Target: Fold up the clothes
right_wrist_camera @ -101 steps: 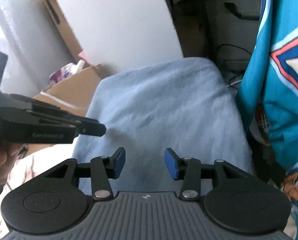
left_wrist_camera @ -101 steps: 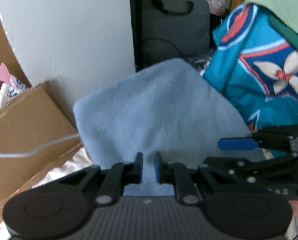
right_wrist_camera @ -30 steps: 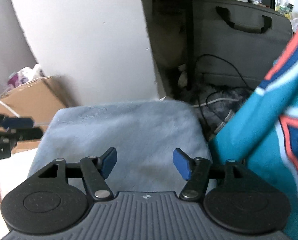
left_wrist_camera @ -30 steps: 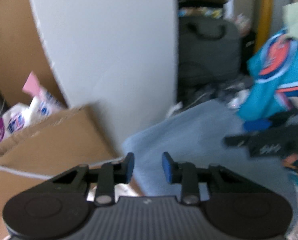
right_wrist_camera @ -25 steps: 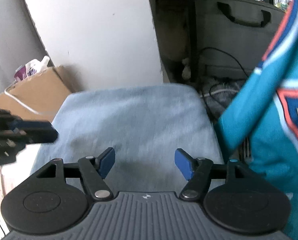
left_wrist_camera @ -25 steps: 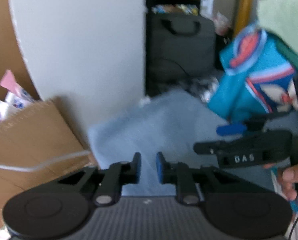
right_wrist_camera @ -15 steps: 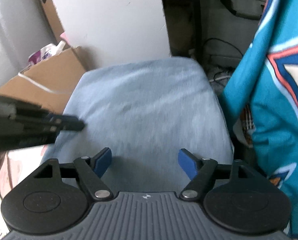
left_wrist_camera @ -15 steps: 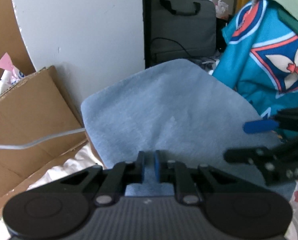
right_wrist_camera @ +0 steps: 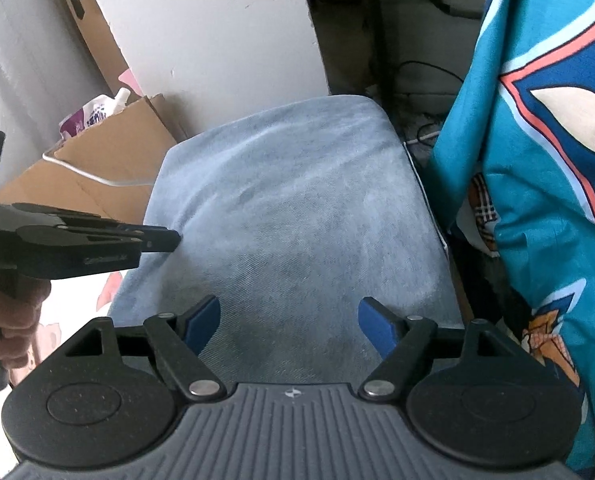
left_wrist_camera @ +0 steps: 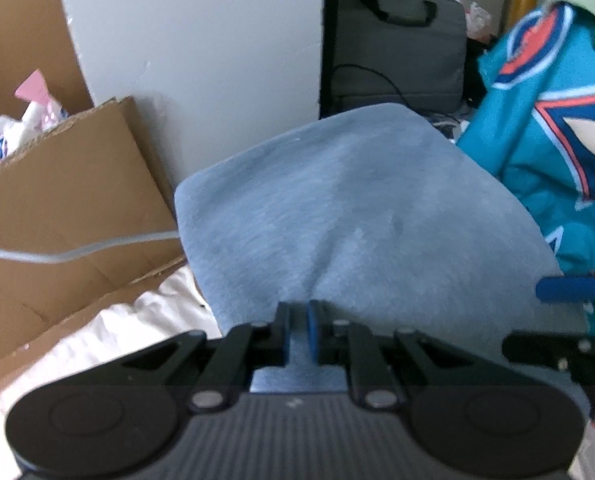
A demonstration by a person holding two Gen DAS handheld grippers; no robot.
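The left gripper (left_wrist_camera: pixel 297 330) is closing, pinching the near edge of the light-blue cloth (left_wrist_camera: pixel 361 216) (folded flat, teal garment (right_wrist_camera: pixel 537 160) at its right); the right gripper (right_wrist_camera: pixel 289 320) gapes over it, empty

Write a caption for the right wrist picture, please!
Open right gripper hovers over light blue cloth; left gripper at its edge.

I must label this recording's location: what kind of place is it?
Probably a cluttered room at home: a grey laptop bag, an open cardboard box and a blue folded cloth.
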